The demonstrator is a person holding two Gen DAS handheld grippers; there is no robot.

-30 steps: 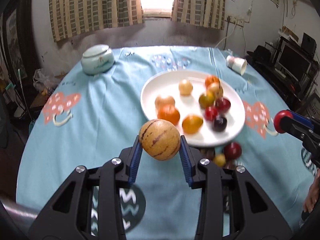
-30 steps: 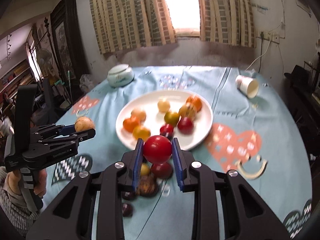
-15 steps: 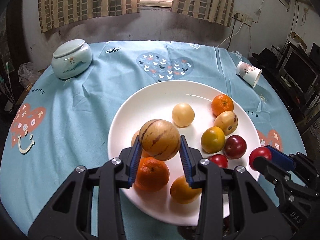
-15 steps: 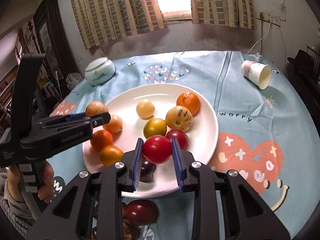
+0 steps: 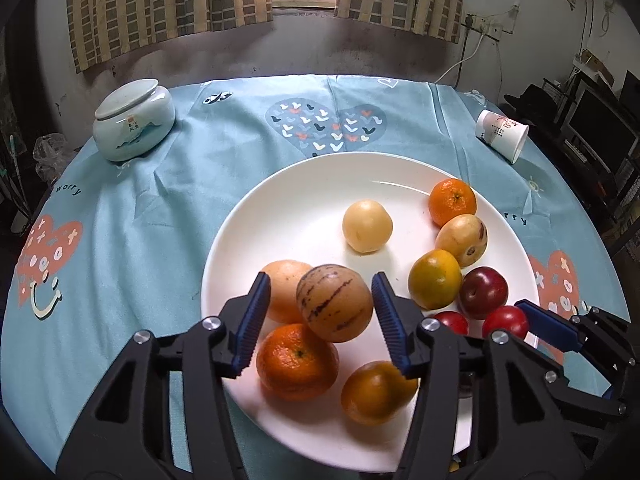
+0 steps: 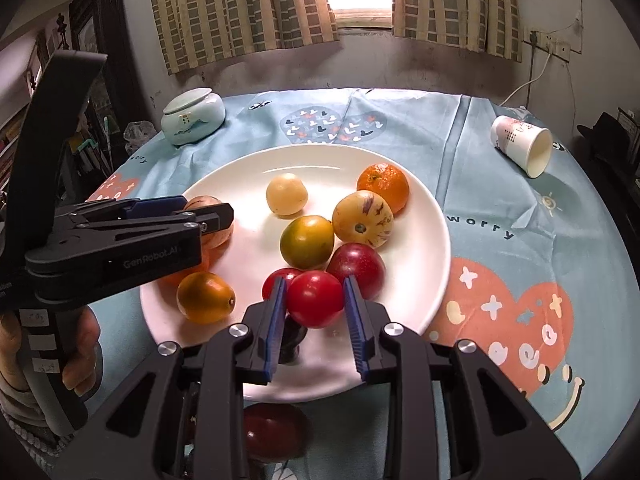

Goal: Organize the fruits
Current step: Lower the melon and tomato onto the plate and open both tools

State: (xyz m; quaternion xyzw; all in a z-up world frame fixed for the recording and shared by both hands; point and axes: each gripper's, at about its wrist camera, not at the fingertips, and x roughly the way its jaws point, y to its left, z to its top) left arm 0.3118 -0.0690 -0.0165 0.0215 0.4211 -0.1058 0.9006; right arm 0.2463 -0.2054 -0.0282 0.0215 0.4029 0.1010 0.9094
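Note:
A white plate (image 5: 304, 208) (image 6: 248, 176) on the blue tablecloth holds several oranges, pale yellow fruits and red plums. My left gripper (image 5: 320, 280) is over the plate's near left side and its jaws are opening. A tan striped melon-like fruit (image 5: 334, 302) sits between them, resting on two oranges, with a gap at each pad. Just above the plate's near rim, my right gripper (image 6: 314, 284) is shut on a round red fruit (image 6: 315, 298); the left wrist view shows that fruit (image 5: 505, 322) at the right.
A lidded pale ceramic jar (image 5: 134, 126) stands at the back left. A paper cup (image 5: 502, 140) lies on its side at the back right. Dark red fruits (image 6: 276, 428) lie on the cloth before the plate. A person's hand (image 6: 80, 344) holds the left gripper.
Both grippers came forward and down over the plate. The left jaws have spread off the striped fruit, which now rests on the oranges. The right gripper still grips the red fruit.

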